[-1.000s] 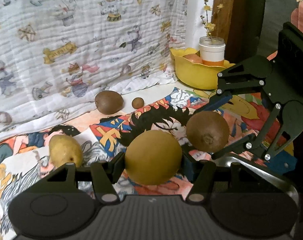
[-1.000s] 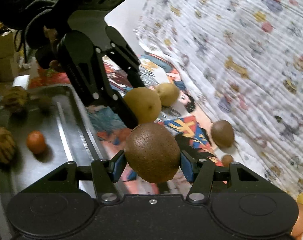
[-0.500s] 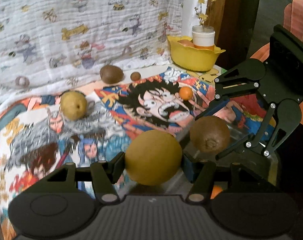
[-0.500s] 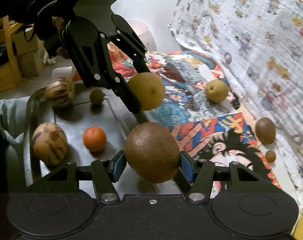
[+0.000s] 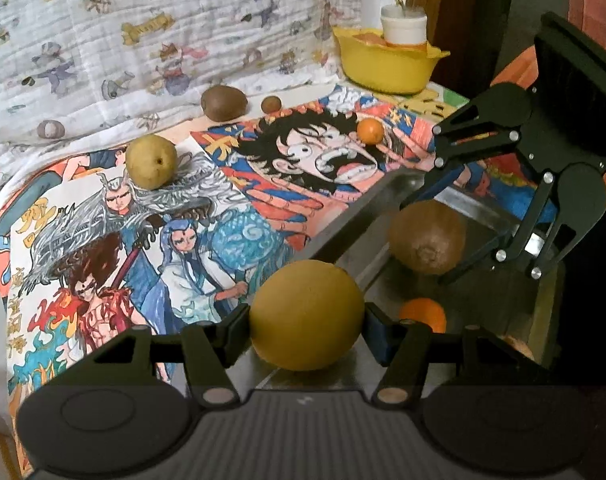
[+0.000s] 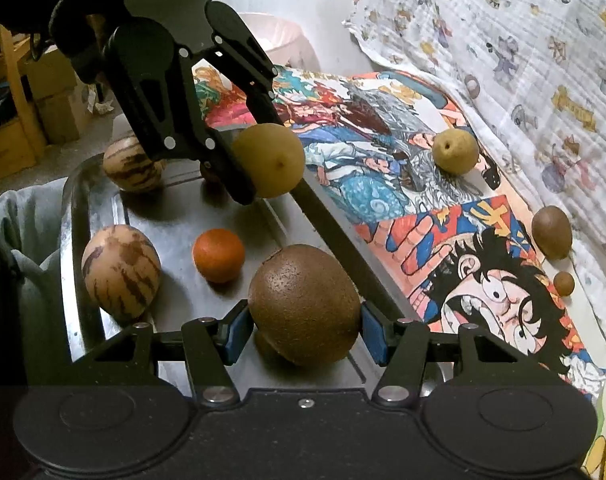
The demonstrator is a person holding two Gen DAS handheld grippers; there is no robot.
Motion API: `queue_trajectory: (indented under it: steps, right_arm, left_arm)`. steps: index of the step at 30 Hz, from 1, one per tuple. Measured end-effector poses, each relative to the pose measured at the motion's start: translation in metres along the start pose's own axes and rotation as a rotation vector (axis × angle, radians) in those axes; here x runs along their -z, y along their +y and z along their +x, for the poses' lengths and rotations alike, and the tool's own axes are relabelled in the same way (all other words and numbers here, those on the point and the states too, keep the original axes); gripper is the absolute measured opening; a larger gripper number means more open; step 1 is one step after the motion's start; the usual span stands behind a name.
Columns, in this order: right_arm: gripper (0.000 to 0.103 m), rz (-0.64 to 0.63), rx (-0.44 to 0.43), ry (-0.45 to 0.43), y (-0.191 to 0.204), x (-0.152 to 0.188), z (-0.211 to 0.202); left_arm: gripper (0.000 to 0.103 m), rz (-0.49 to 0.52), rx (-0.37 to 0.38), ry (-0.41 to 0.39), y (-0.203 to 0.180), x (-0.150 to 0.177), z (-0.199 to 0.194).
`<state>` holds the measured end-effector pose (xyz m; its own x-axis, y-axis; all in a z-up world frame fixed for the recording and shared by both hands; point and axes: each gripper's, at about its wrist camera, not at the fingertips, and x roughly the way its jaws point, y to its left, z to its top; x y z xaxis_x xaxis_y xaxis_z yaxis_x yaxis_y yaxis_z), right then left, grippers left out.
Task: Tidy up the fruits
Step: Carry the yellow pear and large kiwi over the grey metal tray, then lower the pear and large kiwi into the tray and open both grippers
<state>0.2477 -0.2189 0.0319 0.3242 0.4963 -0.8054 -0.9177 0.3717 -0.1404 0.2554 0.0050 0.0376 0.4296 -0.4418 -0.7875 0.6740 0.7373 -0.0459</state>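
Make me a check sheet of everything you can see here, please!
Surface: cartoon cloth covers the table; a metal tray lies at its edge.
Job's things: on the tray, two striped melons, one orange. On the cloth, a pear, kiwi, small brown fruit, second orange.
Clutter: yellow bowl holding a white cup.
Grippers: left tongs shut on a yellow pear; right tongs shut on a big kiwi. Both hang over the tray.
Cables: nothing seen.
Surroundings: printed blanket behind; cardboard boxes on the floor.
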Motion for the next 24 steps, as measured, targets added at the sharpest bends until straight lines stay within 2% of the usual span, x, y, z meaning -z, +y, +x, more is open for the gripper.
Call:
queue_trajectory:
  steps: [7, 19, 21, 24]
  right_arm:
    - [0.059, -0.004, 0.008, 0.02, 0.004, 0.002, 0.001]
    - [0.06, -0.001, 0.012, 0.026, 0.004, 0.002, 0.002]
    - [0.063, 0.003, 0.014, 0.03, 0.003, 0.004, 0.002]
    - [0.069, 0.009, 0.025, 0.039, 0.002, 0.007, 0.0]
  left_arm:
    - [0.064, 0.029, -0.019, 0.063, -0.005, -0.001, 0.007]
    - [0.065, 0.041, -0.047, 0.102, -0.011, -0.006, 0.01]
    - [0.066, 0.047, -0.047, 0.1, -0.013, -0.006, 0.009]
    - [0.076, 0.044, -0.041, 0.083, -0.014, -0.006, 0.004]
